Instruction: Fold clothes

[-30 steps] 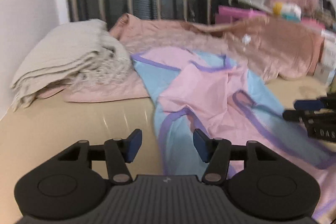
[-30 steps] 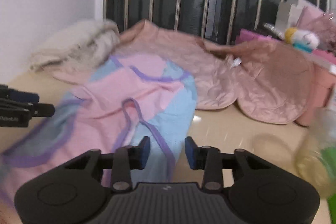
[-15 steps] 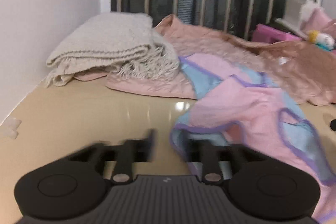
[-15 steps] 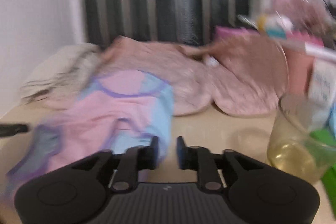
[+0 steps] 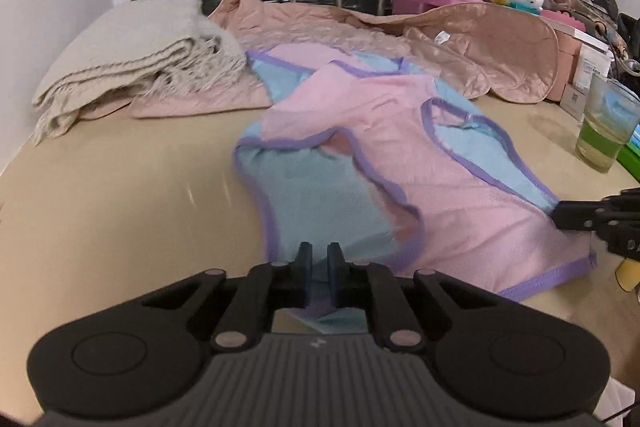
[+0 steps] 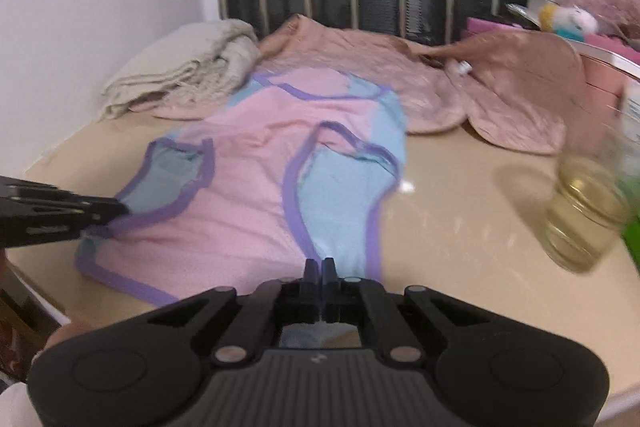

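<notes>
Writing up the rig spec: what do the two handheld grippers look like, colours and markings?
Both match: the left gripper and right gripper have matte black ribbed bodies with a small pale logo, round side discs, black linkage arms with silver pivot pins, and blue-padded fingers.

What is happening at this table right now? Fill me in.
A person is working with two handheld grippers on a pink and blue garment with purple trim, spread on a beige table. The left gripper is pinched on its near blue edge, and the right gripper is pinched on the other near blue edge. No fold has been made yet. A beige knitted blanket and a quilted pink cover lie behind, and a glass stands to the right.
</notes>
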Tool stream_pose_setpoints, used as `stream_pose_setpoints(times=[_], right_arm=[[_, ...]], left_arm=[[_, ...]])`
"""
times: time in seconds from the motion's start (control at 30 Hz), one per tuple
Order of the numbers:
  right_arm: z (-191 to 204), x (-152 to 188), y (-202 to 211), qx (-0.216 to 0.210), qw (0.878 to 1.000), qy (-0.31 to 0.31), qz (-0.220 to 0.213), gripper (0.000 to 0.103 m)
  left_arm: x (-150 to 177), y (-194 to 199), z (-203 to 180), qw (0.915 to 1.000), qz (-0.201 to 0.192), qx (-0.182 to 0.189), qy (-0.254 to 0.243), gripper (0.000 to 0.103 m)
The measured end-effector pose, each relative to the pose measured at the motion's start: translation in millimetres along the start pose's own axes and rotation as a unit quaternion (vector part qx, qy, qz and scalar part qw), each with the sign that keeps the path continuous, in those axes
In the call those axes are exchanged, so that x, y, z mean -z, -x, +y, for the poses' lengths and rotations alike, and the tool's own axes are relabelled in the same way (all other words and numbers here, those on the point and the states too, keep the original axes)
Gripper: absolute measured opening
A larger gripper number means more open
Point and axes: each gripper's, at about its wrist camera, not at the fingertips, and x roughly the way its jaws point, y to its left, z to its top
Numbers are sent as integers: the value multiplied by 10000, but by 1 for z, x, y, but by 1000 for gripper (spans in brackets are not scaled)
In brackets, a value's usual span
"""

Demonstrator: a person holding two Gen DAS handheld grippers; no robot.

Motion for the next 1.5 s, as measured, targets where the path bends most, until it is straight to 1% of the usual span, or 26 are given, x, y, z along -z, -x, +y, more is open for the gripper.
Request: stream_pose_setpoints(times=[0.07, 0.1, 0.13, 0.17, 0.2, 0.23, 0.27, 0.3, 0.33, 0.37, 0.43, 0.47, 0.5, 0.53, 0.67, 0.83, 0.9, 1.0, 1.03, 1.1, 1.17, 1.3, 1.37, 1.43, 1.47, 1.5], right_arm=[[2, 1, 10, -138, 9998, 89, 79, 5], [2, -2, 16, -307, 9995, 86, -53, 7], [2, -5, 21, -476, 9986, 101, -188, 10], [5, -10, 22, -619, 9973, 226, -337, 22], [10, -15, 18, -637, 9964, 340, -444, 33], [14, -20, 12, -647, 9954, 450, -541, 33], [17, -26, 0, -603, 9952, 529, -567, 31], [19, -32, -14, -508, 9960, 542, -487, 30], [20, -36, -28, -360, 9975, 515, -336, 30], [21, -39, -38, -282, 9982, 485, -223, 23], [19, -40, -50, -380, 9983, 435, -77, 20], [18, -38, -53, -453, 9982, 400, -24, 16], [18, -38, -53, -489, 9980, 398, -69, 4], [19, -37, -52, -512, 9977, 442, -69, 4], [18, -47, -44, -509, 9976, 373, -284, 3], [9, -75, -54, -342, 9974, 236, -586, 3], [6, -81, -66, -297, 9977, 224, -572, 7], [5, -83, -79, -142, 9984, 371, -413, 13], [3, -78, -69, -99, 9979, 395, -502, 15], [-1, -67, -46, -30, 9967, 438, -679, 31], [-10, -46, -15, -172, 9955, 416, -831, 34], [-11, -7, 17, -411, 9951, 543, -713, 32], [-3, 4, 19, -435, 9945, 714, -637, 29], [4, 11, 15, -353, 9948, 757, -591, 15], [5, 11, 11, -305, 9956, 697, -539, 4], [4, 11, 7, -215, 9971, 579, -450, 3]], left_arm=[[4, 11, 4, 9999, -14, -25, 107, 11], [3, 16, 5, 9998, -67, 52, 173, 13], [-1, 21, 3, 9990, -205, 286, 263, 25], [-6, 21, -1, 9982, -284, 453, 284, 33], [-10, 15, -9, 9982, -264, 505, 186, 48], [-15, 10, -16, 9981, -243, 557, 88, 50], [-19, 4, -24, 9979, -222, 609, -10, 50], [-21, -1, -30, 9978, -194, 635, -92, 41], [-20, -4, -32, 9979, -151, 616, -144, 18], [-18, -7, -35, 9980, -109, 596, -195, 7], [-15, -14, -40, 9980, -24, 557, -299, 2], [-14, -17, -42, 9979, 19, 538, -351, 2], [-13, -19, -44, 9979, 43, 526, -379, 2], [-13, -19, -43, 9978, 32, 554, -354, 2], [-25, -15, -35, 9969, -150, 770, -64, 1], [-48, -28, -24, 9978, -356, 522, 206, 1], [-50, -35, -19, 9978, -314, 482, 338, 2], [-47, -40, -13, 9979, -207, 447, 416, 13], [-41, -30, -10, 9978, -250, 486, 370, 23], [-27, -9, -3, 9974, -347, 563, 278, 44], [-8, 17, 3, 9967, -440, 670, 134, 47], [16, 38, -12, 9959, -387, 722, -377, 47], [22, 36, -23, 9955, -390, 616, -608, 44], [22, 32, -23, 9967, -271, 574, -503, 1], [23, 30, -24, 9972, -211, 553, -450, 1], [23, 29, -24, 9977, -151, 531, -397, 1]])
